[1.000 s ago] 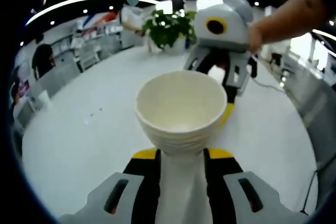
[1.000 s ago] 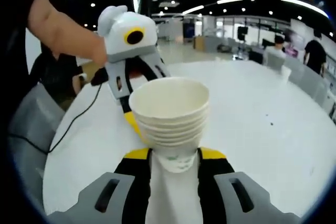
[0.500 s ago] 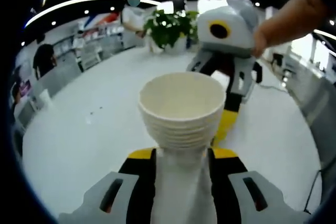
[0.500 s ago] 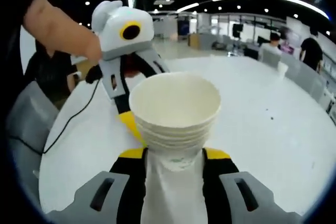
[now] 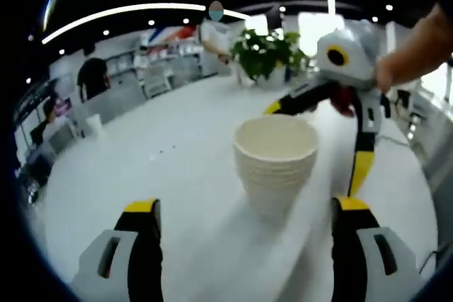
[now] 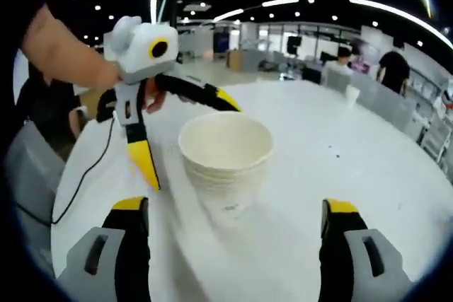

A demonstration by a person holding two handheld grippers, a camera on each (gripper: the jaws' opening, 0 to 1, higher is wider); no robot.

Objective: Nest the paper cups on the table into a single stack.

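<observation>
A stack of several nested white paper cups stands upright on the white round table. In the left gripper view my left gripper is open, its jaws spread wide to either side of the stack's base and clear of it. My right gripper faces me from behind the stack, its yellow-tipped jaws open around it. The right gripper view has the same stack between the wide-open jaws of my right gripper. Beyond it my left gripper is open, held by a hand.
A potted plant stands at the table's far edge. A lone white cup sits near the table's rim, also seen as a cup at left. A black cable trails over the table edge. People stand in the background.
Both grippers have opened and let go of the cup stack, which now stands on the table. Both have drawn back a little from it.
</observation>
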